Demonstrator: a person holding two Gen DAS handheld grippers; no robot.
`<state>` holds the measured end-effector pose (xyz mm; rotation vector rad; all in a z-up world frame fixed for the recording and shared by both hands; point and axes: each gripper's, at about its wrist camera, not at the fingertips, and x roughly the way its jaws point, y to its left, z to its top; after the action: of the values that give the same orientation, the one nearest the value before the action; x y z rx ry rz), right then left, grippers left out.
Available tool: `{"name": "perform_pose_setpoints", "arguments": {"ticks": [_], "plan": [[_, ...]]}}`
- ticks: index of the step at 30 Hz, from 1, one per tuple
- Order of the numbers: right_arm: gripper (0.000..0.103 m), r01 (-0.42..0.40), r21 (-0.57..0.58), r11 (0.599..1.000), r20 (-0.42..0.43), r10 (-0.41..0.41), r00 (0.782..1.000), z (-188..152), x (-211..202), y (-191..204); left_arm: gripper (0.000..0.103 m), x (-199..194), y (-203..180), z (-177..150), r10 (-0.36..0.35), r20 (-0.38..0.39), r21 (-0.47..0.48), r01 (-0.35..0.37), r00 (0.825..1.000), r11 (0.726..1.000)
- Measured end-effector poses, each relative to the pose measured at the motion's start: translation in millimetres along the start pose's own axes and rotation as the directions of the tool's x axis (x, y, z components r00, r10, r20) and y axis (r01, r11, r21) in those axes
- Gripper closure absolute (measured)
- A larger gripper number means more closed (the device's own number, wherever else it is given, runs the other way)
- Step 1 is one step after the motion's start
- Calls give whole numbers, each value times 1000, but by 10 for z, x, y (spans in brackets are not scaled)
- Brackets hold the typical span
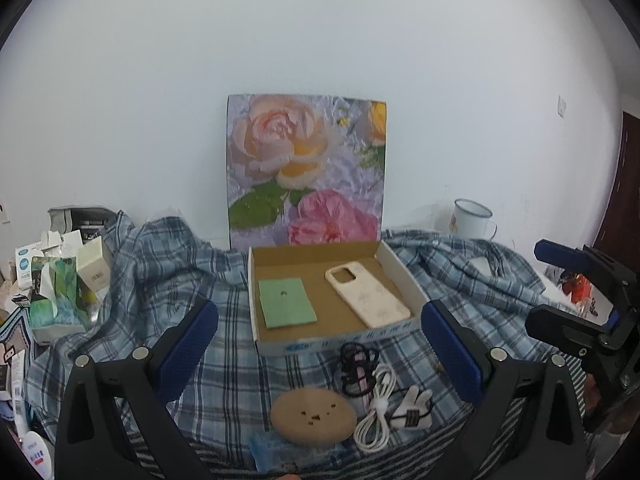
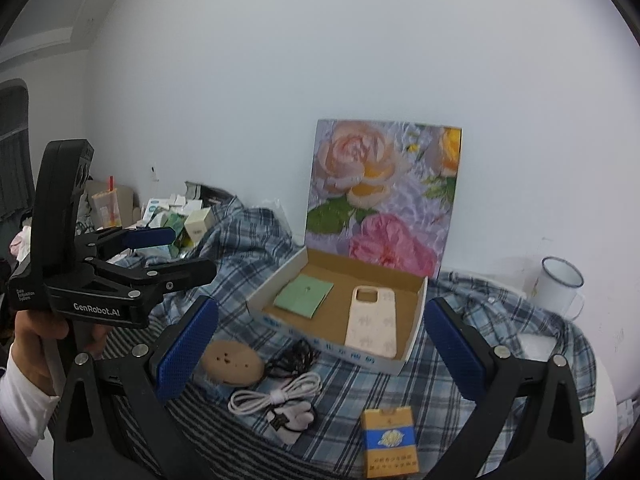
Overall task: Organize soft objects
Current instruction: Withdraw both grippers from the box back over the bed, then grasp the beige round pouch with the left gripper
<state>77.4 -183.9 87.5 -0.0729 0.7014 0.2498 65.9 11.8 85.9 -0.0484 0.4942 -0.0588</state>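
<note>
Both grippers, left point(image 1: 319, 334) and right point(image 2: 321, 334), jaws wide, empty; tan pad point(image 1: 313, 415), cable point(image 1: 376, 412) lie between left jaws, before box point(image 1: 280, 346).

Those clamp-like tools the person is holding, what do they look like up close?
Each is a black plastic handheld frame with two long fingers lined with textured blue pads, fixed by round silver bolts. The left gripper, seen from the right wrist view, bears white "GenRobot.AI" lettering and a tall black handle. The hand holding it wears a white sleeve.
</note>
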Motion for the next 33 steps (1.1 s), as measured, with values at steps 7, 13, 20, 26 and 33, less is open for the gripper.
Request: {"name": "perform_pose_setpoints", "arguments": {"ticks": [7, 13, 20, 26, 33], "plan": [[0, -22, -5, 1000, -18, 22, 1000, -228, 96, 15, 0, 84, 2, -244, -23, -21, 12, 23, 1000, 1000], [0, -43, 2, 999, -28, 43, 999, -397, 183, 8, 0, 163, 7, -385, -5, -25, 36, 5, 1000, 999], [0, -44, 7, 999, -47, 44, 998, -546, 291, -10, 0, 262, 6, -543, 19, -33, 62, -17, 999, 998], [0, -33, -4, 999, -66, 33, 997, -634, 380, -22, 0, 393, 45, -669, 16, -77, 55, -12, 997, 998], [0, -43, 22, 999, -99, 45, 994, -744, 463, -77, 0, 515, 60, -778, 21, -146, 51, -14, 989, 999]]}}
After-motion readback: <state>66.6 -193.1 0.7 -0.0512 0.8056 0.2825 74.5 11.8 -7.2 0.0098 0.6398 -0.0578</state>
